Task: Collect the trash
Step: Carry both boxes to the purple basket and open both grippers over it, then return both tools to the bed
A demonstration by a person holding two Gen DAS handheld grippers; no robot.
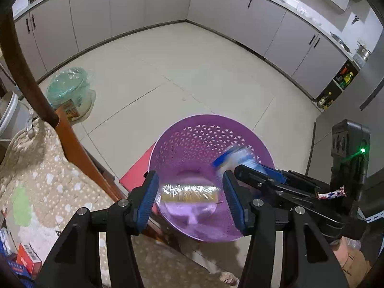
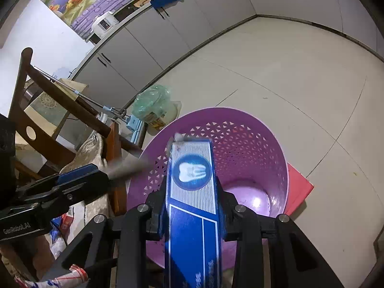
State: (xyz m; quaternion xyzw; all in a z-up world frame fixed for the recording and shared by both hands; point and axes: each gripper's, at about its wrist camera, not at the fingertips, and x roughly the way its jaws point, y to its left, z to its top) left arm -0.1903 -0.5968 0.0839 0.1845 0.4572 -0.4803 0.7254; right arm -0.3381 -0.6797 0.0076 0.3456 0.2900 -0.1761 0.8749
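Blue box (image 2: 192, 206) clamped between right fingers (image 2: 159, 212), over purple bin (image 2: 276, 148).
Left fingers (image 1: 148, 196) stand apart around a clear wrapper (image 1: 189, 190); whether they touch it is unclear.

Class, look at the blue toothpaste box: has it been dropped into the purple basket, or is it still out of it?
Out. The right gripper is shut on the toothpaste box, holding it above the purple basket's opening.

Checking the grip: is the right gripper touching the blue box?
Touching. The right wrist view shows the right gripper clamped on both sides of the blue box.
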